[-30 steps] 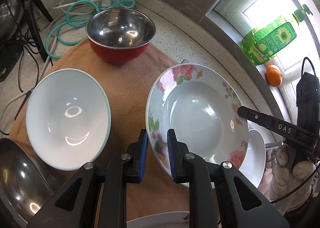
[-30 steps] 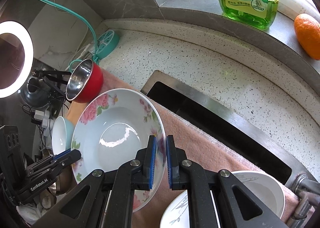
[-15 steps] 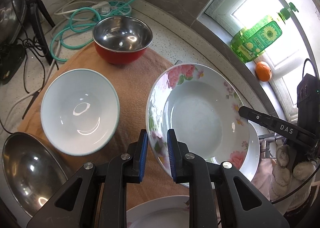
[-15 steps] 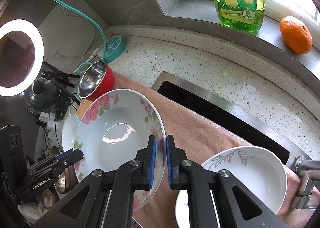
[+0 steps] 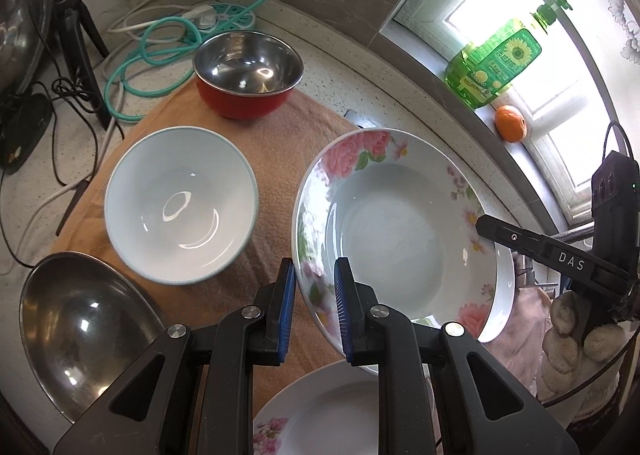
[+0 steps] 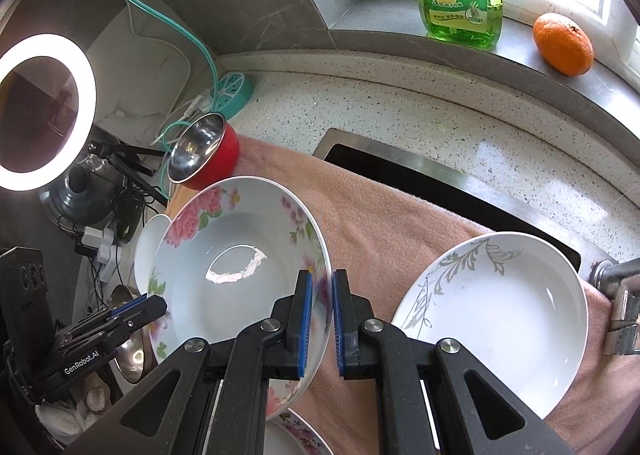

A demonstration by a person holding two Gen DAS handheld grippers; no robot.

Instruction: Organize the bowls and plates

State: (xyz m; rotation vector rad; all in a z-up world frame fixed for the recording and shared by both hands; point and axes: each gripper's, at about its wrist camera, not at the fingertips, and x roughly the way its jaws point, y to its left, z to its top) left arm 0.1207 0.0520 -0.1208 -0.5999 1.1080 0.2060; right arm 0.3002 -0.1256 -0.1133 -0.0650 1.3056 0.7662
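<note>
The deep white ceramic plate with pink roses on its rim (image 5: 404, 223) hangs tilted above the peach towel (image 5: 276, 143), carried at opposite edges. The left tool (image 5: 314, 309) pinches its near rim between blue pads; the right tool (image 6: 320, 325) clamps the far rim. On the towel lie a pale blue-rimmed white bowl (image 5: 180, 203) and a red bowl with a steel lining (image 5: 248, 75). A white plate with grey vine print (image 6: 492, 319) rests beside the sink (image 6: 440, 187) set in the speckled desk (image 6: 400, 111).

Pink-flowered white plate (image 5: 400, 215); red steel-lined bowl (image 5: 246, 75).
</note>
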